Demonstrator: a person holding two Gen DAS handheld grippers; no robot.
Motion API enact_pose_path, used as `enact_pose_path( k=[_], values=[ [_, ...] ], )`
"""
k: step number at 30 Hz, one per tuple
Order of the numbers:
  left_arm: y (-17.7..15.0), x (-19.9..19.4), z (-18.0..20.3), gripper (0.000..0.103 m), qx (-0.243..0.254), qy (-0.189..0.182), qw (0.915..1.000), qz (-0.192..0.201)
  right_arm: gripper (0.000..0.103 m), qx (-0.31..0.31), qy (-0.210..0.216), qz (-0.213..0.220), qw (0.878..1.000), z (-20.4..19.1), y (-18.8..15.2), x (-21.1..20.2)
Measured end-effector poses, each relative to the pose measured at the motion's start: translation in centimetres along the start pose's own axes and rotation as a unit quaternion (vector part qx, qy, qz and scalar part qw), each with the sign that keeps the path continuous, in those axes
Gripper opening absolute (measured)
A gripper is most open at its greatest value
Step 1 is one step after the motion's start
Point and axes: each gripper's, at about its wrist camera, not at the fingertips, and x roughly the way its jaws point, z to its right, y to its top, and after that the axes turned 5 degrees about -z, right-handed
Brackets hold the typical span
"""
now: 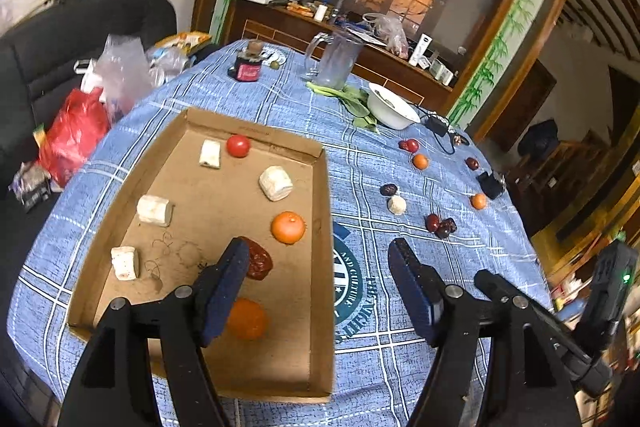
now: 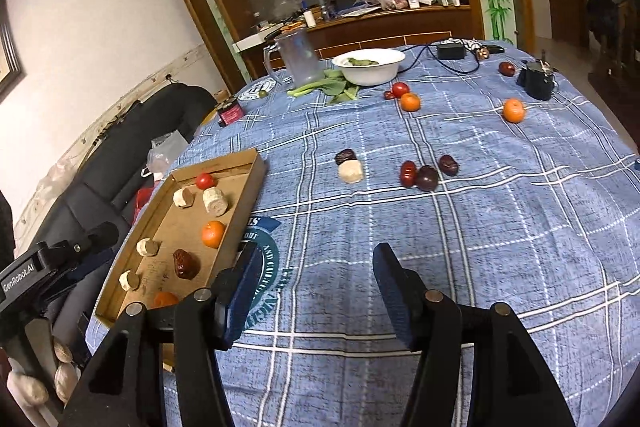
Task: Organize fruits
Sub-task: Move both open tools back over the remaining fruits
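Tablecloth (image 2: 480, 227), blue plaid, w/ scattered fruit; left claw (image 1: 320, 291) & right claw (image 2: 316, 287) both apart, empty.

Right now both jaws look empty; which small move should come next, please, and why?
Probably move the right gripper forward to the pale chunk beside a dark date. Both grippers' jaws stand open with nothing between them, the cardboard tray already holds several pieces, and this chunk is among the nearest loose pieces on the blue cloth.

Round table under a blue plaid tablecloth (image 2: 480, 227), cardboard tray (image 1: 320, 267) at its left, white bowl (image 2: 370, 67), clear pitcher (image 2: 298, 59), scattered tangerines (image 2: 514, 110) and red dates (image 2: 426, 177) right of the tray
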Motion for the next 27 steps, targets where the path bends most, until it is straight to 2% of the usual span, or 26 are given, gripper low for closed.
enact_pose_path(
  k=[5, 9, 12, 14, 15, 16, 17, 20, 27],
  values=[
    [-0.6, -0.4, 2.4, 0.071, 0.025, -0.003, 0.9997, 0.003, 0.062, 0.007, -0.01, 0.027, 1.0, 1.0, -0.2, -2.1],
    [-1.5, -1.1, 3.7, 0.071, 0.05, 0.018, 0.9985, 0.015, 0.064, 0.008, -0.011, 0.032, 0.999, 1.1, -0.6, -2.5],
    [-2.0, -2.1, 4.5, 0.072, 0.065, 0.056, 0.9956, 0.039, 0.064, 0.003, -0.006, 0.026, 1.0, 0.9, -1.0, -2.4],
    [-2.4, -2.8, 4.9, 0.082, 0.073, 0.087, 0.9918, 0.06, 0.064, -0.001, -0.004, 0.026, 1.0, 0.6, -1.2, -2.6],
    [-2.7, -3.2, 5.2, 0.091, 0.08, 0.116, 0.987, 0.077, 0.064, -0.004, -0.003, 0.027, 1.0, 0.5, -1.3, -2.7],
    [-2.9, -3.4, 5.3, 0.093, 0.084, 0.13, 0.9843, 0.085, 0.064, -0.008, -0.003, 0.028, 1.0, 0.4, -1.4, -2.7],
    [-3.3, -3.7, 5.6, 0.093, 0.093, 0.154, 0.9789, 0.096, 0.064, -0.012, -0.004, 0.029, 0.999, 0.1, -1.5, -2.8],
    [-4.0, -3.7, 5.8, 0.093, 0.109, 0.181, 0.972, 0.103, 0.066, -0.025, -0.007, 0.033, 0.999, -0.5, -1.9, -2.7],
    [-4.4, -2.7, 5.1, 0.093, 0.104, 0.177, 0.9751, 0.083, 0.067, -0.057, -0.024, 0.021, 0.998, -2.0, -2.9, -1.7]
  ],
)
